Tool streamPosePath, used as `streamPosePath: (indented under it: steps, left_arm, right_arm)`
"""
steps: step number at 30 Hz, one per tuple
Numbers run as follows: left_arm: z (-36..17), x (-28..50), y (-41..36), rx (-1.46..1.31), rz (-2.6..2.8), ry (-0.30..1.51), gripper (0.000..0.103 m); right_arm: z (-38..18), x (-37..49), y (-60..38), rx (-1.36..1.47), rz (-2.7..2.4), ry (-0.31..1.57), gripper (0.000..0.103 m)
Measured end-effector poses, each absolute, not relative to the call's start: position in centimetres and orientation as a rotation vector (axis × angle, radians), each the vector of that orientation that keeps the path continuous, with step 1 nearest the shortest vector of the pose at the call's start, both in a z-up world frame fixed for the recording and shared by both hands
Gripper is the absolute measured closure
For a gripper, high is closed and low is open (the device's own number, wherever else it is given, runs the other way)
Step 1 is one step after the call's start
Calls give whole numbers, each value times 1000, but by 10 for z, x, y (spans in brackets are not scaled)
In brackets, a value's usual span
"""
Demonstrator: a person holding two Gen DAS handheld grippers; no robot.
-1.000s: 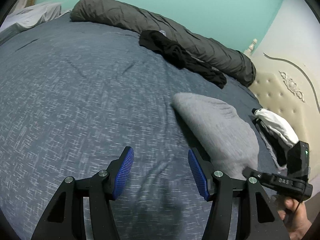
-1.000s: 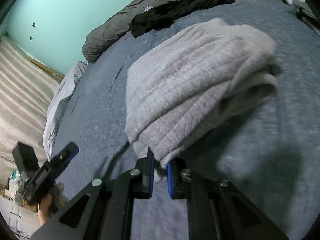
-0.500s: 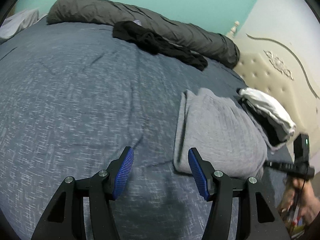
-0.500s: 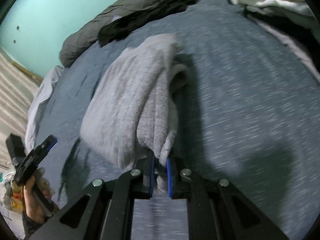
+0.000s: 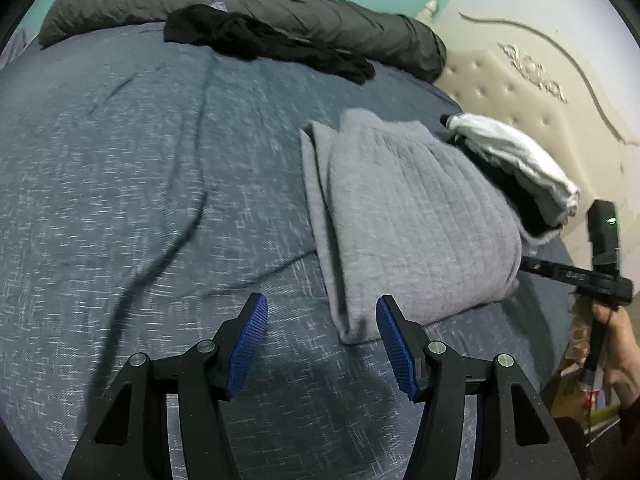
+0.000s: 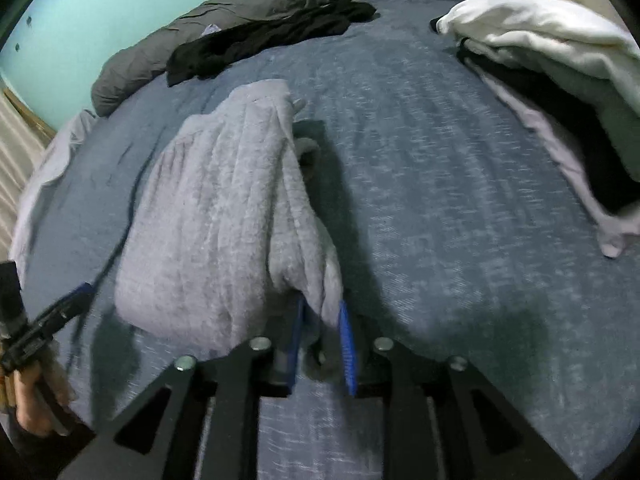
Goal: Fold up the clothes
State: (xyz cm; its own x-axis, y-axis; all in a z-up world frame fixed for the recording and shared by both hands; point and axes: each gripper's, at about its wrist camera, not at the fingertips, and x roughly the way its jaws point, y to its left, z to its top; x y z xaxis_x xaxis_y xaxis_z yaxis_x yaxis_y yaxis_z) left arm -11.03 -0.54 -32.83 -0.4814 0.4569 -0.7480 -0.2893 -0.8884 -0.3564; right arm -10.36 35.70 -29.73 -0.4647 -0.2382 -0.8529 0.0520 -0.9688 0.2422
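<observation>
A folded grey ribbed sweater (image 5: pixel 412 216) lies on the blue-grey bed (image 5: pixel 140 180), close beside a stack of folded clothes. My right gripper (image 6: pixel 322 328) is at the sweater's (image 6: pixel 216 216) near corner. Its jaws are opening, and a fold of the grey fabric still hangs between the blue pads, with a gap showing on the left side. In the left wrist view the right gripper (image 5: pixel 576 272) is at the sweater's right edge, held by a hand. My left gripper (image 5: pixel 320 320) hovers open and empty over the sheet, just short of the sweater's near left corner.
A stack of white and black folded clothes (image 6: pixel 552 40) sits by the cream padded headboard (image 5: pixel 520 92). A crumpled black garment (image 5: pixel 260 40) lies at the far side, against a rolled dark grey duvet (image 5: pixel 280 8). The bed's edge runs along the right.
The right gripper dragged the folded sweater towards the stack by the headboard and set it down, then its jaws parted. The left gripper followed, staying open.
</observation>
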Motion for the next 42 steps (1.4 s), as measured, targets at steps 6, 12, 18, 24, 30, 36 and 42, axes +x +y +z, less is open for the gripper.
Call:
streamPosePath:
  steps: [6,12,18,24,30,36,42]
  left_arm:
    - [-337,-113,9,-1302,2334,-207,42]
    - [-351,-113,20,-1347,2315,-147,42]
    - [-358,-114,26,-1362,2305,-86,42]
    - [-362,-115,33,-1362,2286,-59,48]
    - [-360,-108,49,-1306,2302,80,97]
    - [-361,-112,40,-1319,2314,22,98]
    - [-360,-107,40,-1321,2301,13,98]
  right_arm:
    - [-296,-78,348,1502,-2522,-225,70]
    - [-329,-80,326,1622,-2466,-58,68]
    - [-339,-93,326,1613,-2496,-61,68]
    - [-345,-102,319,1591,-2491,54,79]
    - [-337,-97,318,1515,-2522,122,99]
    - [-324,-96,339,1500,-2569,217,100]
    - [-322,-100,347,1518,-2521,248,101]
